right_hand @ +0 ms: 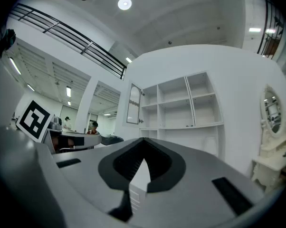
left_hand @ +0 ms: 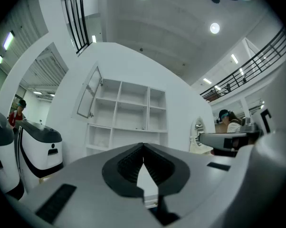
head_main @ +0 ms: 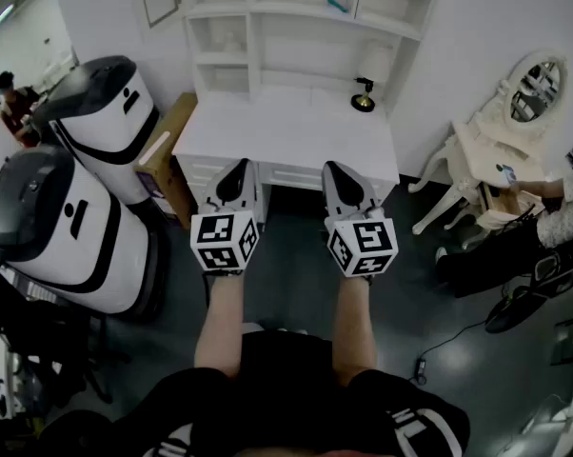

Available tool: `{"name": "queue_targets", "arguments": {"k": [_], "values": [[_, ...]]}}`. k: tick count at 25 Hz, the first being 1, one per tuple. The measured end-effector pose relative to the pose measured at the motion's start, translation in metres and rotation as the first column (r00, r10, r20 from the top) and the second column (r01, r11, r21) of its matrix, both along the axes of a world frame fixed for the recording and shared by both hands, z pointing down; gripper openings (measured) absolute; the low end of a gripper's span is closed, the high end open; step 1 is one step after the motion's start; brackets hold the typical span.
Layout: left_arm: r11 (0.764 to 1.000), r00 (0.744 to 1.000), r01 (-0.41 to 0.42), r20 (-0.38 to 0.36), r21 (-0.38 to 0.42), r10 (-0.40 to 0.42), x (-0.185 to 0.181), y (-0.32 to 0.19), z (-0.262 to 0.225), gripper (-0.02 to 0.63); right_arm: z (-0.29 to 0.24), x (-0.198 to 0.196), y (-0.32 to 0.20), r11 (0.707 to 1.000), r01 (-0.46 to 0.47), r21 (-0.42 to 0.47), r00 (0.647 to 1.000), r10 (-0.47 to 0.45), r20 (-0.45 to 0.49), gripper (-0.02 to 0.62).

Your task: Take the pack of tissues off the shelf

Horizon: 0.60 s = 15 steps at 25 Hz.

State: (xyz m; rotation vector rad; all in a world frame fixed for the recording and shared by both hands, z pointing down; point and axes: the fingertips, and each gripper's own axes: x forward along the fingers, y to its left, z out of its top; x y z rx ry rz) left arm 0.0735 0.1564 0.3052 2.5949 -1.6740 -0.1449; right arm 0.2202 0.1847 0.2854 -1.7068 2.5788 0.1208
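A white shelf unit stands on a white desk straight ahead. A small teal object lies on an upper shelf; I cannot tell whether it is the pack of tissues. In the head view my left gripper and right gripper are side by side at the desk's front edge, well short of the shelves. Both point toward the shelves. Each pair of jaws meets at the tip with nothing between. The open-fronted shelves show beyond the left gripper, and the same shelves beyond the right gripper.
A small lamp-like object stands at the desk's back right. Two big white-and-black machines and a cardboard box crowd the left. A white vanity with an oval mirror and a seated person are at the right.
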Motion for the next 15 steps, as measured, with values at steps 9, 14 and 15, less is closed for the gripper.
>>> {"name": "queue_targets", "arguments": {"k": [9,14,15], "values": [[0.993,0.993,-0.108,-0.040,0.040,0.109,0.025,0.003,-0.003,0.011,0.007,-0.006,-0.011,1.000,0.025,0.007,1.000,-0.024,-0.017,0.017],[0.993,0.992,-0.116,-0.041,0.034,0.117,0.027,0.003,-0.002,0.011,0.007,-0.001,-0.013,1.000,0.025,0.001,0.999,-0.025,0.027,0.017],[0.992,0.992,-0.121,-0.039,0.032,0.122,0.028,0.003,-0.002,0.011,0.008,0.001,-0.014,1.000,0.019,-0.002,0.999,-0.019,0.028,0.017]]}}
